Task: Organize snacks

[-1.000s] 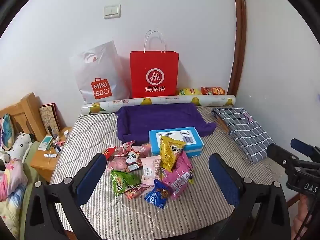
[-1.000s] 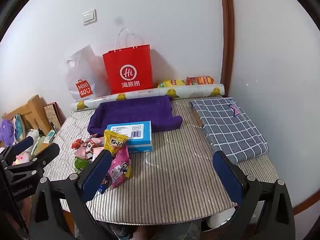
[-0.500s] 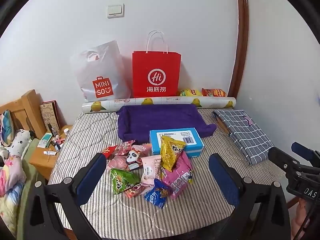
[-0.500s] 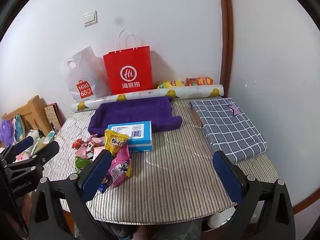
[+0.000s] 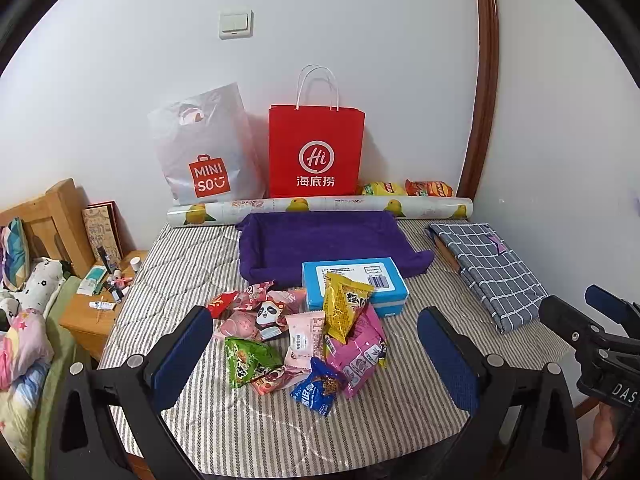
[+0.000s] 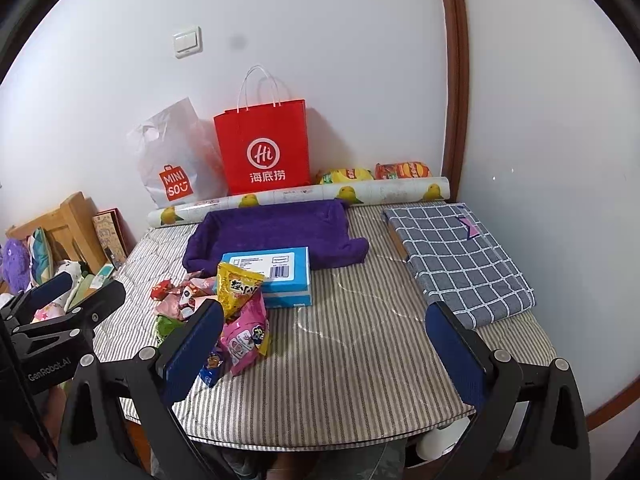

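on the striped tabletop (image 5: pixel 224 428): a loose heap of snack packets (image 5: pixel 304 340) lies at the near-left part, nothing sorted yet
progress: judged from the heap, the task is at its very start; every packet is left to move
likely target: the purple fabric tray (image 5: pixel 320 240) behind the heap is bare inside, probably where the snacks go
heap details: a yellow packet (image 5: pixel 344 308) leans upright against the blue box (image 5: pixel 356 286); a pink packet (image 5: pixel 360 352), a green packet (image 5: pixel 248 358) and a small blue packet (image 5: pixel 316 390) overlap in front
left claw (image 5: pixel 316 364): jaws wide apart, holding nothing, hovering just short of the heap
right claw (image 6: pixel 324 352): jaws wide apart too, empty, aimed at bare tabletop to the right of the heap
in the way: the blue box touches the tray's near wall, between heap and tray, so packets must be lifted over or around it
around: a red paper bag (image 5: pixel 316 152) and a white plastic bag (image 5: pixel 200 152) stand against the wall; a patterned roll (image 5: pixel 320 206) lies in front of them; two more snack bags (image 5: pixel 408 189) sit behind the roll
right side: a folded checked cloth (image 6: pixel 460 256) lies well apart from the heap
risk: overlapping slippery packets may drag neighbours along when one is pinched
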A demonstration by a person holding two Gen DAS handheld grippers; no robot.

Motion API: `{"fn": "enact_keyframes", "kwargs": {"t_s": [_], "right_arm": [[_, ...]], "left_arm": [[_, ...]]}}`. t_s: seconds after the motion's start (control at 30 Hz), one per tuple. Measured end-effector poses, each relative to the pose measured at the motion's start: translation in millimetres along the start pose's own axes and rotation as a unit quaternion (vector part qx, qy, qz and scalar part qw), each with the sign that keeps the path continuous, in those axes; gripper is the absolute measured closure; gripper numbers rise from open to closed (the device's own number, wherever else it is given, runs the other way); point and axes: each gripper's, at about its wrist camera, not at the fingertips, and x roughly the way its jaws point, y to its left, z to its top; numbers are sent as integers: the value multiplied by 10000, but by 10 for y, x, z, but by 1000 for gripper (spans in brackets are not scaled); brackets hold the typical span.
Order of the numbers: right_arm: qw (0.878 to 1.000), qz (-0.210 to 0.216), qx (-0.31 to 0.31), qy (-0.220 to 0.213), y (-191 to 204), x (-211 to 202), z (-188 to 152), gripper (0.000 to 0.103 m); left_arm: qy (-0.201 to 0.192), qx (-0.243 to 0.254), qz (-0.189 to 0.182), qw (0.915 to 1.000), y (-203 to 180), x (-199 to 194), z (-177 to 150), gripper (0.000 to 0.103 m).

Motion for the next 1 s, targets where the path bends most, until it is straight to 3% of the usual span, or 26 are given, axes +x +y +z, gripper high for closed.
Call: {"fn": "enact_keyframes", "kwargs": {"t_s": [1.0], "right_arm": [[10000,76,17,-56,14,-44,-45,3]], "left_arm": [[-32,14,-15,10000,13,-26,-23,0]]}}
